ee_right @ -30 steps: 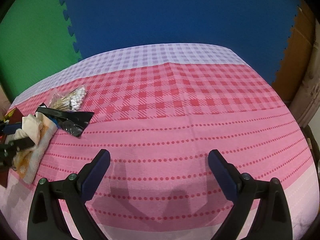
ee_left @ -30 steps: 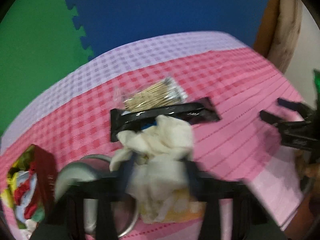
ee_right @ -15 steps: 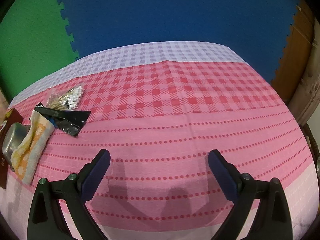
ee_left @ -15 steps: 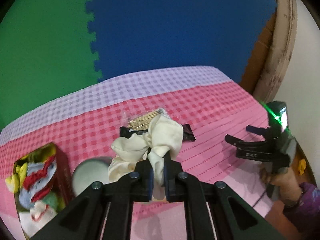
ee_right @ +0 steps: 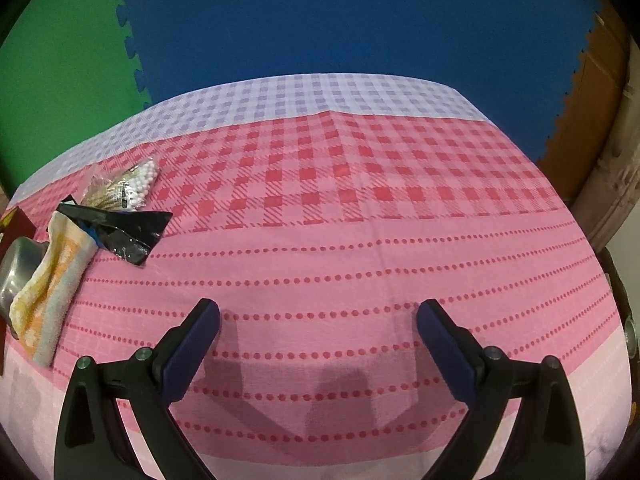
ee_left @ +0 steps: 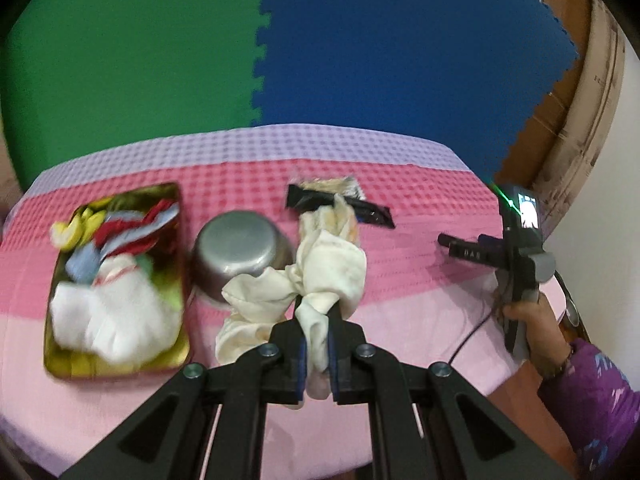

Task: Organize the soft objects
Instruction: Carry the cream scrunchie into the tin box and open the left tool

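My left gripper [ee_left: 317, 322] is shut on a cream cloth [ee_left: 320, 276] and holds it up above the table. A gold tin tray [ee_left: 56, 360] at the left holds several soft cloths in white, blue, red and yellow. A striped orange and white towel [ee_right: 48, 284] lies beside an upturned steel bowl [ee_left: 236, 248], partly hidden behind the cream cloth in the left wrist view. My right gripper [ee_right: 318, 322] is open and empty over the pink cloth; it also shows at the right in the left wrist view [ee_left: 452, 242].
A black packet [ee_right: 116, 226] and a bag of cotton swabs [ee_right: 128, 188] lie behind the towel. The table [ee_right: 360, 240] has a pink and lilac checked cover. Blue and green foam mats stand behind. A cable [ee_left: 468, 340] runs at the right edge.
My left gripper has lifted the cream cloth off the towel and swung left, so the tin tray and bowl come into fuller view. The right gripper has stayed open and nearly still.
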`<state>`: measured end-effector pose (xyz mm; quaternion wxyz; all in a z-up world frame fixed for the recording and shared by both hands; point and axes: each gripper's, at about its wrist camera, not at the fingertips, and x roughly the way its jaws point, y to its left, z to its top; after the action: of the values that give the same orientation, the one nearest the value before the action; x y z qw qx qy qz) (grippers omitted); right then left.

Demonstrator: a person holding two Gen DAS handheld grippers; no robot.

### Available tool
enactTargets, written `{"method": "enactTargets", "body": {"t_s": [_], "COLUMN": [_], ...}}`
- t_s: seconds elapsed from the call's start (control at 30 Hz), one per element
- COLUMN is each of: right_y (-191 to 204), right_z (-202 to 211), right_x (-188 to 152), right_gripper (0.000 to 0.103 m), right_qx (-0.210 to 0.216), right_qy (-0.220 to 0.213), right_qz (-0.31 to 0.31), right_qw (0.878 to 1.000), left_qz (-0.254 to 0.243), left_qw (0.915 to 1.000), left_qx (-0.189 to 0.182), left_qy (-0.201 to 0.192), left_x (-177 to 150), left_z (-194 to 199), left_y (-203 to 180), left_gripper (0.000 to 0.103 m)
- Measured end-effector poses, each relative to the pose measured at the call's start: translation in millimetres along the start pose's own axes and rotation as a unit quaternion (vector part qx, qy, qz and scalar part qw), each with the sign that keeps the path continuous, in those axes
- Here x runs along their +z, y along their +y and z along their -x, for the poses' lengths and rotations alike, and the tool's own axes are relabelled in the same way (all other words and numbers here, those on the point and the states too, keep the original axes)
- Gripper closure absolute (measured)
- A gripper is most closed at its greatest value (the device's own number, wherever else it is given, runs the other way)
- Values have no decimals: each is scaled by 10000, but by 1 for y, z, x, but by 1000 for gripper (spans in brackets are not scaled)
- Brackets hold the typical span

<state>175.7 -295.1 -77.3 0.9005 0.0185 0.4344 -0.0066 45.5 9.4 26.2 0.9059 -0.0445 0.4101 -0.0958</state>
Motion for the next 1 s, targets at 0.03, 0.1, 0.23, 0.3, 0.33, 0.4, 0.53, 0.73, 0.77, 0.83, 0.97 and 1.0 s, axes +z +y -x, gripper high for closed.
{"method": "enactTargets", "body": {"t_s": [0.03, 0.1, 0.23, 0.3, 0.33, 0.4, 0.53, 0.73, 0.77, 0.83, 0.97, 1.0], "right_y": [0, 1, 3, 4, 3, 2, 1, 2, 2, 3, 2, 2], "right_z": [-1, -2, -7, -8, -8, -8, -9, -5, -4, -4, -4, -4], "right_x": [0, 0, 1, 1, 1, 1, 1, -3, -4, -4, -4, -4], "right_gripper": [4, 3, 1, 1, 0, 0, 0, 0, 0, 0, 0, 0], "right_qx": [-34, -55, -148, -198, -183, -157, -183, -299, -302, -308, -322, -326], "right_qy": [18, 42, 153, 183, 193, 207, 225, 223, 219, 216, 212, 211], "right_qz": [12, 30, 109, 146, 122, 91, 55, -70, -71, -67, -53, -43], "right_qw": [10000, 10000, 9997, 9995, 9996, 9996, 9996, 9993, 9993, 9993, 9992, 9992], "left_qz": [57, 192, 361, 449, 505, 667, 993, 1234, 1267, 1304, 1305, 1287], "left_qw": [10000, 9998, 9993, 9989, 9986, 9975, 9943, 9901, 9893, 9886, 9876, 9876], "left_qx": [8, -9, 36, 146, 176, 228, 381, 644, 702, 738, 853, 884], "left_qy": [1, 46, 15, -15, -37, -50, -82, -152, -165, -174, -158, -147], "left_x": [-5, -15, -31, -36, -39, -45, -57, -66, -66, -67, -70, -70], "left_z": [4, 13, 33, 42, 47, 54, 66, 80, 82, 83, 83, 83], "left_y": [2, 8, 18, 24, 29, 41, 65, 96, 102, 106, 113, 114], "left_gripper": [95, 95, 95, 95, 95, 95, 95, 95, 95, 95, 95, 95]}}
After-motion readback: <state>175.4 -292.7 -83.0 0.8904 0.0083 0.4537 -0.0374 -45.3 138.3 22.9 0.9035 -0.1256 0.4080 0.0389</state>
